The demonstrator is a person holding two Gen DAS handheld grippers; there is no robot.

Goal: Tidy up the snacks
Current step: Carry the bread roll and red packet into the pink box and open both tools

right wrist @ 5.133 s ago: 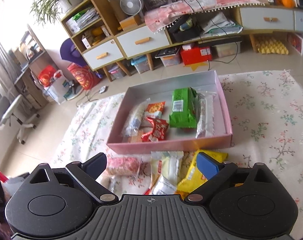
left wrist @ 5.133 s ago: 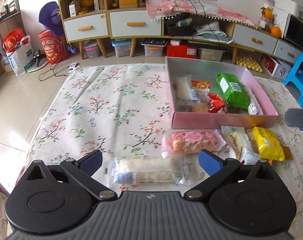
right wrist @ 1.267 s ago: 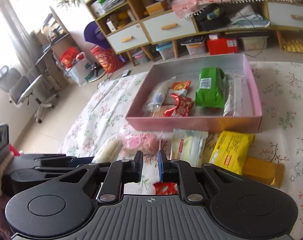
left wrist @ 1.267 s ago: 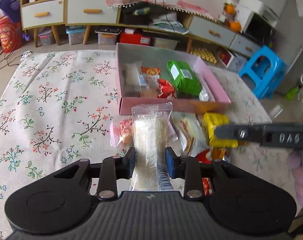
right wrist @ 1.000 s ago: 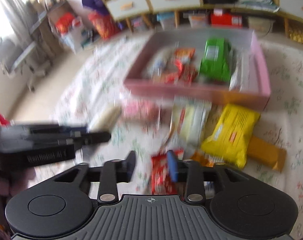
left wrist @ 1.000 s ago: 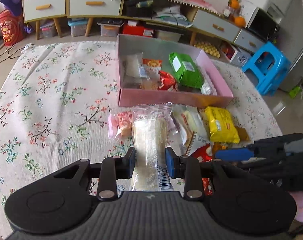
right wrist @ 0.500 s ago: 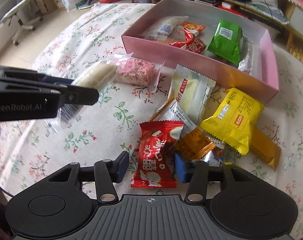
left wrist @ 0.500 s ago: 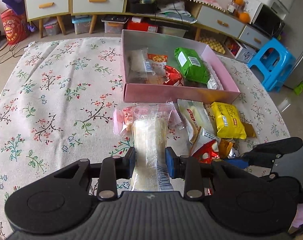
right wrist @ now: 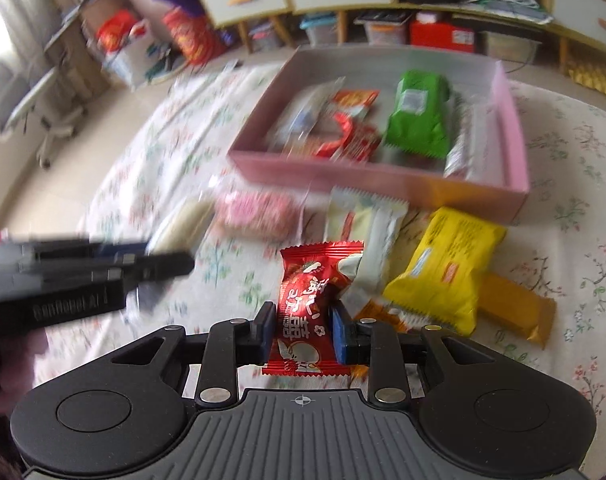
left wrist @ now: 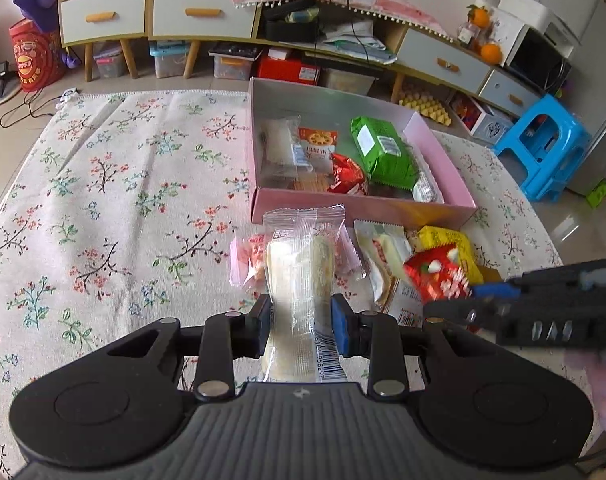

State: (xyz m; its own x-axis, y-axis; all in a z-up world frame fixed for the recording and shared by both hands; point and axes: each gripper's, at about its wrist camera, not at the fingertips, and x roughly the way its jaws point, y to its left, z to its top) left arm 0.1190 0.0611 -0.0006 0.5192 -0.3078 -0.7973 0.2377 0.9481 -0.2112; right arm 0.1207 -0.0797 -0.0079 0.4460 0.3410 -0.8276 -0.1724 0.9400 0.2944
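We now have a snack in each tool: the left gripper is clamped on the clear-wrapped pale roll, as it was a moment ago, while the right gripper has just closed its fingers on the red candy packet, which half a second ago still lay on the floral cloth between parted fingers. The packet now stands upright off the cloth (the right view is blurred, so we judge that hand to be in motion). The pink box sits toward the far right side of the desk, already holding a green packet and several others. Left on the cloth just in front of the box's near wall are the pink biscuit pack, a white sachet, the yellow bag and an orange bar. With both grasps secured, we judge the next step is carrying both snacks over the near wall and releasing them inside.
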